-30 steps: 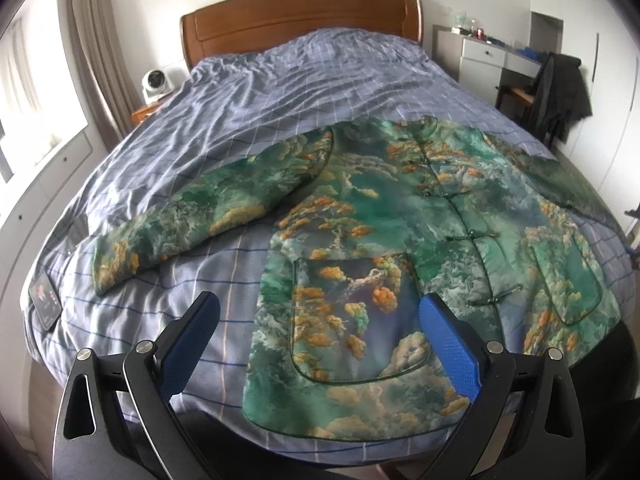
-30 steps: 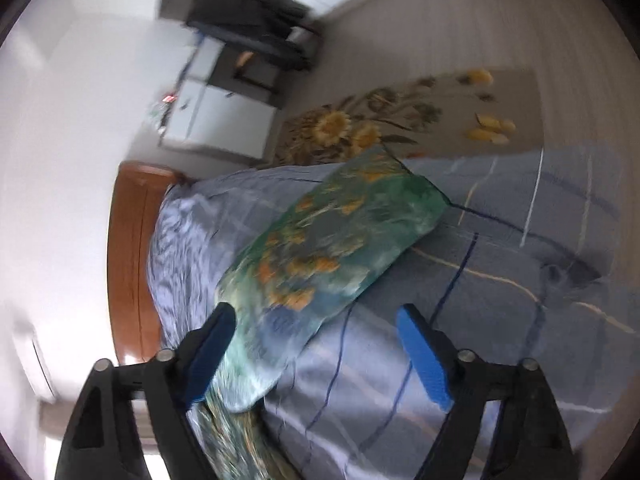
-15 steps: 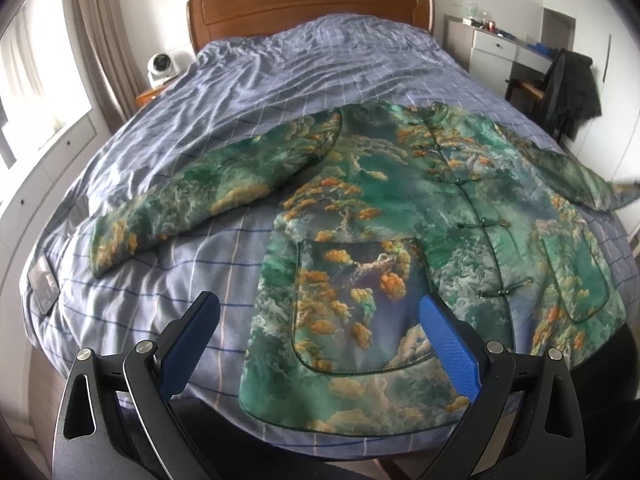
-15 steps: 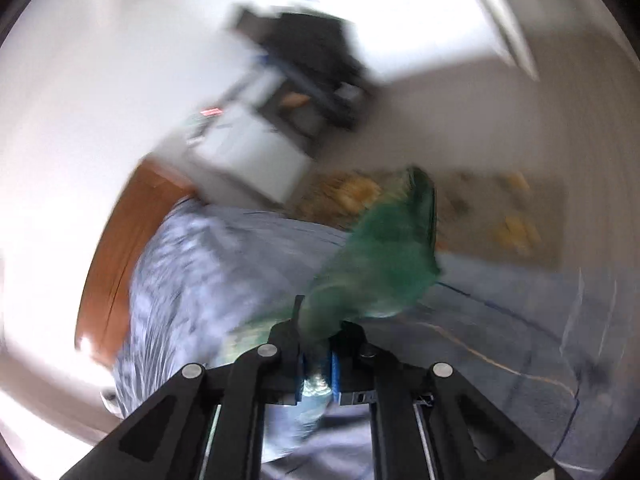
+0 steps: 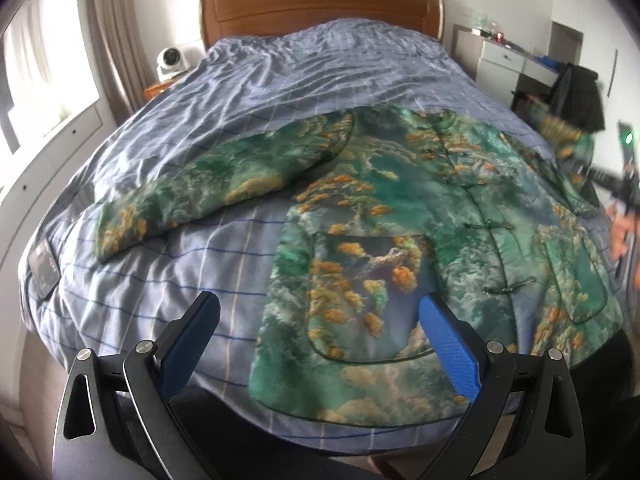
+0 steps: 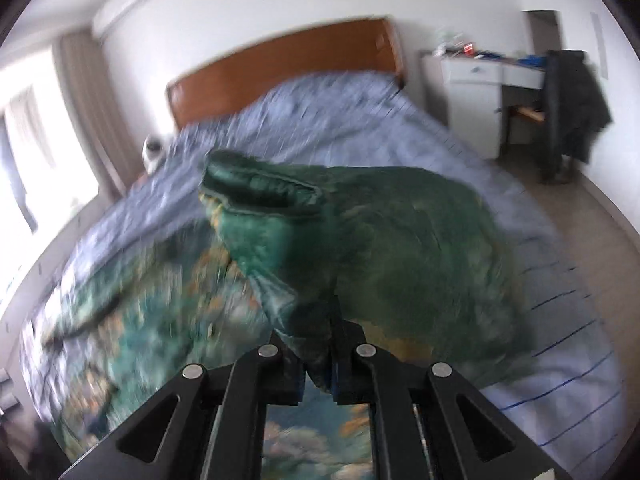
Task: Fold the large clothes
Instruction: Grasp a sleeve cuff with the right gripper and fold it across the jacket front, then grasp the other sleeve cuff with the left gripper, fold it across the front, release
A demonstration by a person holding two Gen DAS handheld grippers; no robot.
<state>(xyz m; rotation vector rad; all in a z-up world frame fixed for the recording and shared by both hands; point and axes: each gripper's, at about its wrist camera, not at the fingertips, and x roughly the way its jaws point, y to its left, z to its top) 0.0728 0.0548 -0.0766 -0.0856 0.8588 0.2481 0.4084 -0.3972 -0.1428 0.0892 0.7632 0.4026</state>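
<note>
Green printed jacket (image 5: 420,240) is lying face up on the bed (image 5: 304,80), and its right sleeve (image 6: 360,248), flat a second ago, is now lifting inward, pinched in the closed right gripper (image 6: 318,372). Folding is just beginning; the left gripper (image 5: 320,344) is hovering open over the hem.

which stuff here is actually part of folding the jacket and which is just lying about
Part of the job:
- green patterned jacket, spread on the bed
- its sleeve, clamped in the right gripper
- left gripper, open, empty
- blue checked bedcover, the work surface

Just lying about:
- dark remote-like device at the bed's edge
- white fan
- dark coat on a chair
</note>
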